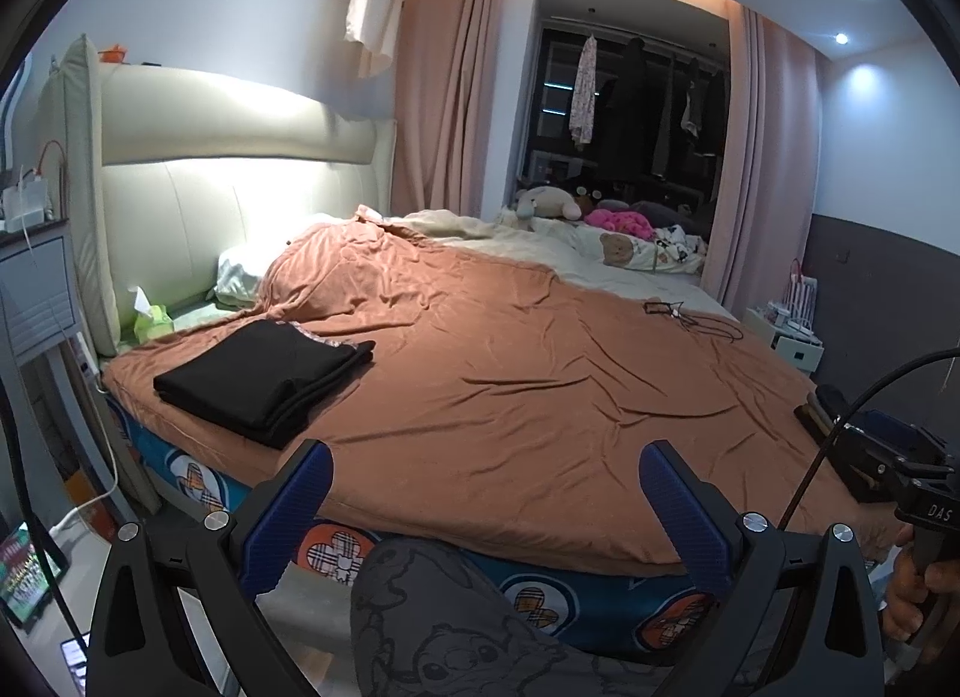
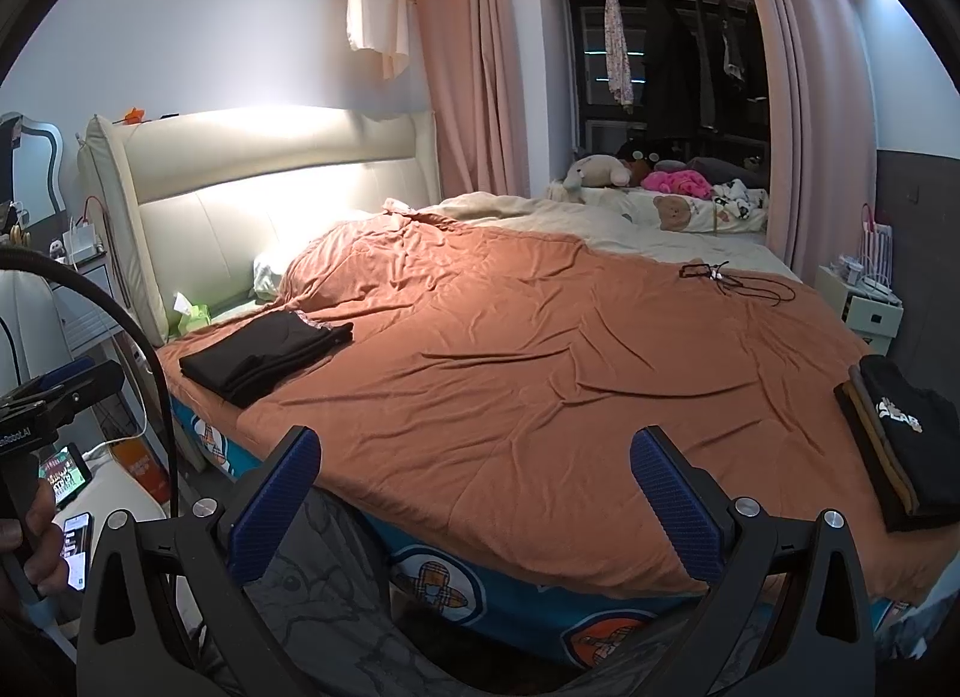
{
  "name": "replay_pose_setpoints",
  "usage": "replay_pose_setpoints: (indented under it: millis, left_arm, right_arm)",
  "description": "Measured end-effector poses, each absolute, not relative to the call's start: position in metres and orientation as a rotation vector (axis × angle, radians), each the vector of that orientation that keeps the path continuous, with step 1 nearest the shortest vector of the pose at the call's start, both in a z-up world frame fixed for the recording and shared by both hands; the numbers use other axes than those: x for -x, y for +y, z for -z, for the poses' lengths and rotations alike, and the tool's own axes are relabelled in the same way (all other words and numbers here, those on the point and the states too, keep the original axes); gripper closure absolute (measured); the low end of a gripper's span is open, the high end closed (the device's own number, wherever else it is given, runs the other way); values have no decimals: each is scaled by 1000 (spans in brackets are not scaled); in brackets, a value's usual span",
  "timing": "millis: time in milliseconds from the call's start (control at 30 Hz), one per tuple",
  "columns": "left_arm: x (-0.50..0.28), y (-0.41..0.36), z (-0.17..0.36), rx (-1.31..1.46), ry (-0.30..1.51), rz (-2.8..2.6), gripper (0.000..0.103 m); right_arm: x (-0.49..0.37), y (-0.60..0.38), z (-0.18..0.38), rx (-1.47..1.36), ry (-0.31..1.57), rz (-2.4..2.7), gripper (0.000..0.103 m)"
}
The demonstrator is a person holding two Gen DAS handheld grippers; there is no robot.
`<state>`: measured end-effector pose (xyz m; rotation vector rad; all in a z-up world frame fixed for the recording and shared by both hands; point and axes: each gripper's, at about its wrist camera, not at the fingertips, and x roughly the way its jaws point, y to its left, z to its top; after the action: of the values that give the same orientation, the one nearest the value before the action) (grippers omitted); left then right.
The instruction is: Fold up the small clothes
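A folded black garment (image 1: 264,376) (image 2: 264,352) lies on the left side of the orange bedspread (image 1: 510,385) (image 2: 510,373), near the headboard. A stack of folded dark clothes (image 2: 900,445), the top one with a white print, sits at the bed's right edge. My left gripper (image 1: 483,484) is held open above the bed's near edge, nothing between its blue pads. My right gripper (image 2: 474,472) is open and empty too, level with the near edge. The other gripper's body (image 1: 900,475) shows at the right of the left wrist view, held by a hand (image 1: 906,589).
A black cable with a small device (image 2: 720,277) lies far right on the bed. Plush toys (image 2: 606,169) and bedding are piled at the far end. A green tissue box (image 1: 153,322) sits by the headboard. Nightstands flank the bed; phones (image 2: 75,541) lie low left. A patterned trouser leg (image 1: 456,625) is below.
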<state>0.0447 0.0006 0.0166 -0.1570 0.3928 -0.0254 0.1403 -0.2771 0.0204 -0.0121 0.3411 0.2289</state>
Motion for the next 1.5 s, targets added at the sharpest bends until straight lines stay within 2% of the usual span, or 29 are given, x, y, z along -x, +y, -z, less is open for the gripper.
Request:
replay_pose_setpoints:
  millis: [1500]
  left_arm:
    - [-39,11,-25,157,383,12,0]
  right_arm:
    - [-141,-280,-23,13,350,-221,0]
